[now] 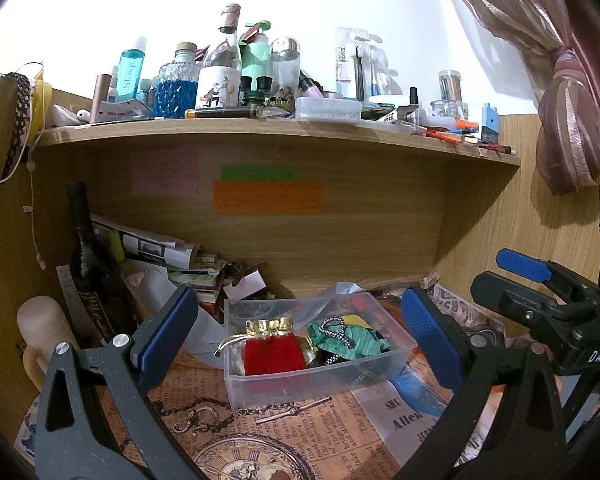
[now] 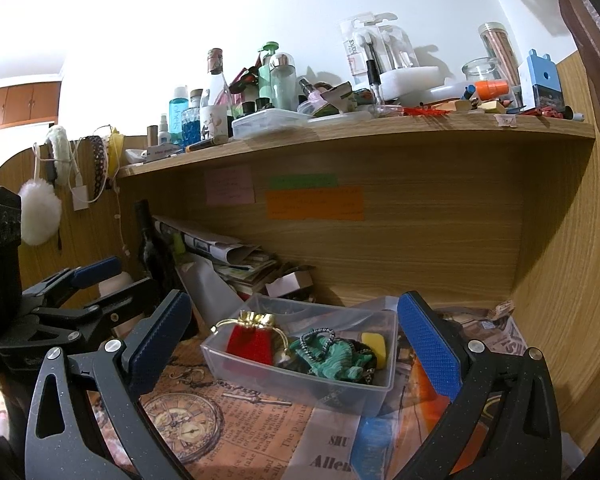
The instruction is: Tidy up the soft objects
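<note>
A clear plastic bin (image 1: 260,386) (image 2: 260,376) sits on the desk under the shelf. In it lie a red velvet pouch with a gold top (image 1: 274,350) (image 2: 250,342), a green fabric piece (image 1: 352,344) (image 2: 336,362), a black-and-white cord (image 1: 334,328) (image 2: 316,344) and a yellow soft item (image 2: 374,346). My left gripper (image 1: 300,340) is open and empty, held just in front of the bin. My right gripper (image 2: 296,340) is open and empty, also in front of the bin. The right gripper shows at the right of the left wrist view (image 1: 540,280), and the left one at the left of the right wrist view (image 2: 80,292).
The desk carries printed newspaper-style paper (image 1: 300,432). Behind the bin lie a dark wine bottle (image 1: 88,272), stacked papers (image 1: 172,252) and a small box (image 1: 244,284). The shelf (image 1: 260,128) above holds several bottles and jars. A curtain (image 1: 560,100) hangs at right.
</note>
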`<state>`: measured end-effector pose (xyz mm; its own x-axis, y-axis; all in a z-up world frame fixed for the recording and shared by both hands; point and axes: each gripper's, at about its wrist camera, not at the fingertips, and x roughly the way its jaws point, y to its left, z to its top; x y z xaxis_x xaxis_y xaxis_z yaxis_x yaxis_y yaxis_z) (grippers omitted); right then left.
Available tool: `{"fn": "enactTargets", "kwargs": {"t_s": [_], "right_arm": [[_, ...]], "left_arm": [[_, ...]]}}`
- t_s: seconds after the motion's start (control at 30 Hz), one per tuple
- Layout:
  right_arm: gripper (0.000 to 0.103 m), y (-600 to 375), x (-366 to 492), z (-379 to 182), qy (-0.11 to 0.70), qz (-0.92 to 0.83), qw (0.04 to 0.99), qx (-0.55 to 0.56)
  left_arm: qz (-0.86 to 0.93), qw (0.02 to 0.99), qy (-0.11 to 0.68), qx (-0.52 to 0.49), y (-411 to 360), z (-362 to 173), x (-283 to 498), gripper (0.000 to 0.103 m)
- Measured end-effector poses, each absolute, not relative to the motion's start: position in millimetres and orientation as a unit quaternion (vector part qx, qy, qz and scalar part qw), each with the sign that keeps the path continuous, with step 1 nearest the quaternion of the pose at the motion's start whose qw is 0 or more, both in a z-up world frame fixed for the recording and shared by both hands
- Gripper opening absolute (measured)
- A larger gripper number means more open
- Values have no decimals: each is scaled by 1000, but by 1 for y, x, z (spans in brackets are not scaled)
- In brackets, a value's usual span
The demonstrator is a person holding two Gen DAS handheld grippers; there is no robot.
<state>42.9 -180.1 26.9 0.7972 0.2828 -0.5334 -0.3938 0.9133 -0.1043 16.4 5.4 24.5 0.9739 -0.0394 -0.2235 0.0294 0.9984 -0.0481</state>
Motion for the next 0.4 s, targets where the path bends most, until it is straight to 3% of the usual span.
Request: {"fn": "enactTargets", "kwargs": {"t_s": [0.4], "right_arm": [[103, -182, 50, 21, 274, 184, 938, -105]], "left_arm": [[-21, 993, 117, -21, 3, 22, 18, 103]]}}
